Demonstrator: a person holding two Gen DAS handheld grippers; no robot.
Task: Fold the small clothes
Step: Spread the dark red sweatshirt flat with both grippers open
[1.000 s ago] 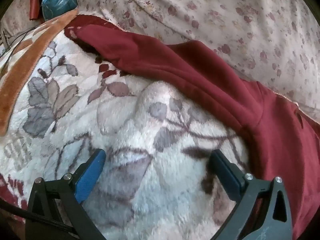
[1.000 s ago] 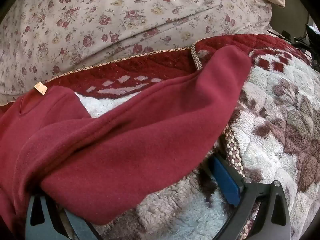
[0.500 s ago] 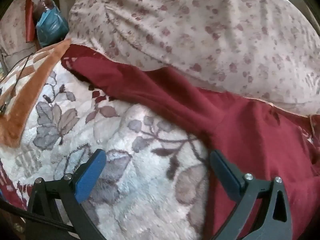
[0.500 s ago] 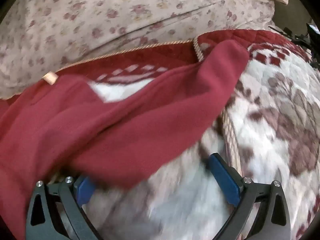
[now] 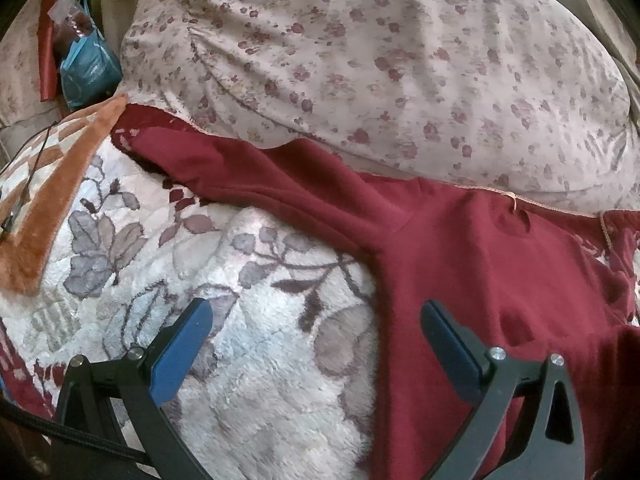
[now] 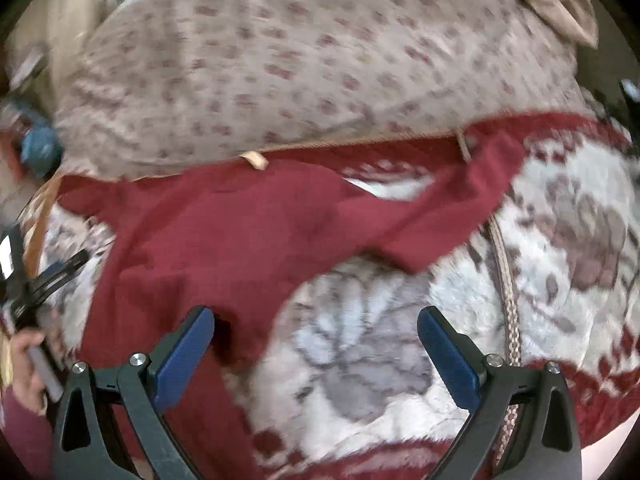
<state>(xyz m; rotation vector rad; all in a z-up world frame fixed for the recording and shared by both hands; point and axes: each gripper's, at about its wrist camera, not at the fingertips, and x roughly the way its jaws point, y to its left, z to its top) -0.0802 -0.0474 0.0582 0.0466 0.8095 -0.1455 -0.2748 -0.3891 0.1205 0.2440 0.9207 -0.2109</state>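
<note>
One red sweater [image 5: 472,264] on one blanket [image 5: 256,344]; both grippers, left [image 5: 316,322] and right [image 6: 316,328], fingers apart, seemingly empty.

The sweater [image 5: 460,248] lies spread on the blanket [image 5: 248,320], its sleeve [image 5: 240,172] reaching toward ten o'clock; the pillow [image 5: 380,64] sits behind at twelve.

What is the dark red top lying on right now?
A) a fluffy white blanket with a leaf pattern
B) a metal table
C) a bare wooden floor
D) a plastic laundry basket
A: the dark red top is spread over a fluffy white blanket printed with grey-brown leaves, and both the left gripper and the right gripper are open above it.
</note>
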